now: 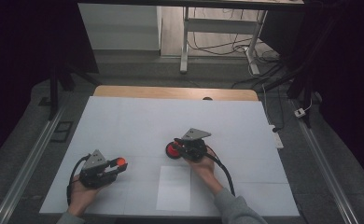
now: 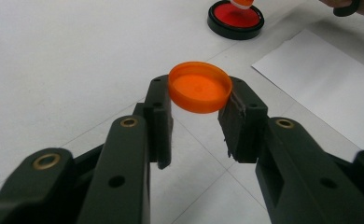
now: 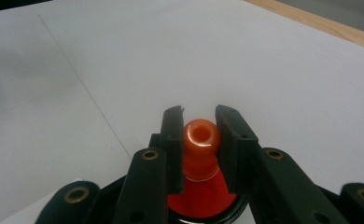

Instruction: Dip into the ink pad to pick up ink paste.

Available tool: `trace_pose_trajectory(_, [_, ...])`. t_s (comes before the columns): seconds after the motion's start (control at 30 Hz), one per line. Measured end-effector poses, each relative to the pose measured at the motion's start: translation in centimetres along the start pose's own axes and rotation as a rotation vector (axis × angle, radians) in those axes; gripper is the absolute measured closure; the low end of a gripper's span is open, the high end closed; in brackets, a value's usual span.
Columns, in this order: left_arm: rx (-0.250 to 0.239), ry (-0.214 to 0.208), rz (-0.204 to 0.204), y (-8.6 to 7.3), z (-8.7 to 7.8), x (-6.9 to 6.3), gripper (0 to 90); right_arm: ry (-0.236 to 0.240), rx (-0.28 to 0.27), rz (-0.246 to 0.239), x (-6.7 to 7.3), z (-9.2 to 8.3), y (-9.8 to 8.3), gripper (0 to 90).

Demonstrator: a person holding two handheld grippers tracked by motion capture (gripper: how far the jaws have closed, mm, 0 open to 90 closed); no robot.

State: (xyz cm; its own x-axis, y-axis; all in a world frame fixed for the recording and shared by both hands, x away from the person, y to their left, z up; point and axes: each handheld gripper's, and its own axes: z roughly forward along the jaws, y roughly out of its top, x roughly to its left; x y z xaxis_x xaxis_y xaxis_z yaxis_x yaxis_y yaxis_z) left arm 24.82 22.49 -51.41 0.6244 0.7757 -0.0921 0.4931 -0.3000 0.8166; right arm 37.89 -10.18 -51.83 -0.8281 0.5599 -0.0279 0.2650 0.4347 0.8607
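Clearly, the left gripper (image 2: 196,116) is pinching a light, stiff orange cap (image 2: 199,87) by its rim near the table's (image 1: 124,121) front-left corner, while the right gripper (image 3: 198,140) is clamping the slick stamp knob (image 3: 200,140) over the red ink pad (image 1: 172,150).

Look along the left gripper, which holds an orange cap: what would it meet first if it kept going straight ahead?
Probably the round red ink pad, where the right gripper holds an orange stamp. The left gripper points over bare white table towards it, though depth is hard to judge.
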Motion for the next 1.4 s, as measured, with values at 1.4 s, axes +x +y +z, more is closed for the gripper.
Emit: trace_pose_trajectory(1.4, [0.003, -0.003, -0.005, -0.1, 0.0, -0.1, 64.8, -0.001, 0.028, -0.033, 0.0, 0.5, -1.0, 73.2])
